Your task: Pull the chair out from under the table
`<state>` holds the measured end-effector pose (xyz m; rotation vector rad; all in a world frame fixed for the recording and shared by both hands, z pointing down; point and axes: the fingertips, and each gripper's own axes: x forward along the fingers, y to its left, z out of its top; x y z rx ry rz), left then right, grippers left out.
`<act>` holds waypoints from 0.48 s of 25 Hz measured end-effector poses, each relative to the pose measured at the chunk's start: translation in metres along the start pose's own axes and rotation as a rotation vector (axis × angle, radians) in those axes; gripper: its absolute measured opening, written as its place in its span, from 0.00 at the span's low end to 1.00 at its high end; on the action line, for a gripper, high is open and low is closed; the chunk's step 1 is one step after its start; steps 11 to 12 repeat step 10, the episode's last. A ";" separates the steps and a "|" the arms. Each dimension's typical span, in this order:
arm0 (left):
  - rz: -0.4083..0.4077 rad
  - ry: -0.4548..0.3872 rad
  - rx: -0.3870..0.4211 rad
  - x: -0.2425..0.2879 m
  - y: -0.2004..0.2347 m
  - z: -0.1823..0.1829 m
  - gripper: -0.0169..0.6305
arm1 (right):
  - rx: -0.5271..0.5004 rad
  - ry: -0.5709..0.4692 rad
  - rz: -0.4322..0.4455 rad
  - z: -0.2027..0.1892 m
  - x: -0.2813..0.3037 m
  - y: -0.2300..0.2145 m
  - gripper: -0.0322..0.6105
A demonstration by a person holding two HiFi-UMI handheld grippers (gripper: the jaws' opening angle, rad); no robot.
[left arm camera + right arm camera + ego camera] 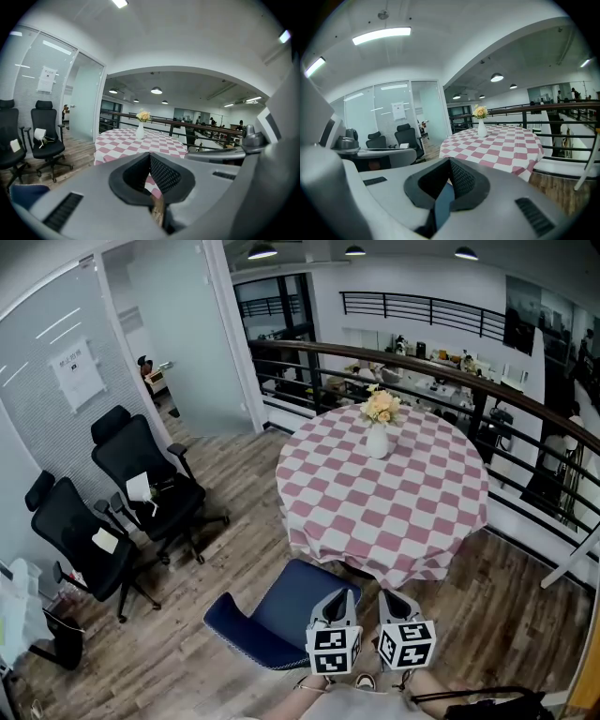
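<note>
A blue upholstered chair (281,613) stands on the wood floor at the near edge of the round table (394,517), which has a pink-and-white checked cloth. The chair's seat front reaches the hanging cloth. My left gripper (341,596) hovers above the seat, and my right gripper (393,597) hangs beside it, nearer the table edge. Both point toward the table, and nothing sits between either pair of jaws. In the left gripper view the jaws (150,157) meet, with the chair (26,194) low at the left. In the right gripper view the jaws (450,163) meet too, with blue showing below.
A white vase of flowers (377,437) stands on the table's far side. Two black office chairs (150,474) (80,540) line the glass wall at the left. A dark railing (450,381) curves behind the table. A white bag (19,615) sits at the far left.
</note>
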<state>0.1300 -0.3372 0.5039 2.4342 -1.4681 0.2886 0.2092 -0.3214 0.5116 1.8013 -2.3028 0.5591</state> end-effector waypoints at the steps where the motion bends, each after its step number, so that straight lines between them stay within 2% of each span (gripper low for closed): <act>1: -0.001 0.001 0.000 0.000 0.000 0.000 0.03 | 0.001 -0.001 -0.003 0.000 0.000 -0.001 0.08; 12: -0.008 -0.012 -0.004 0.001 0.001 0.003 0.03 | -0.001 -0.003 -0.009 0.002 0.003 0.001 0.08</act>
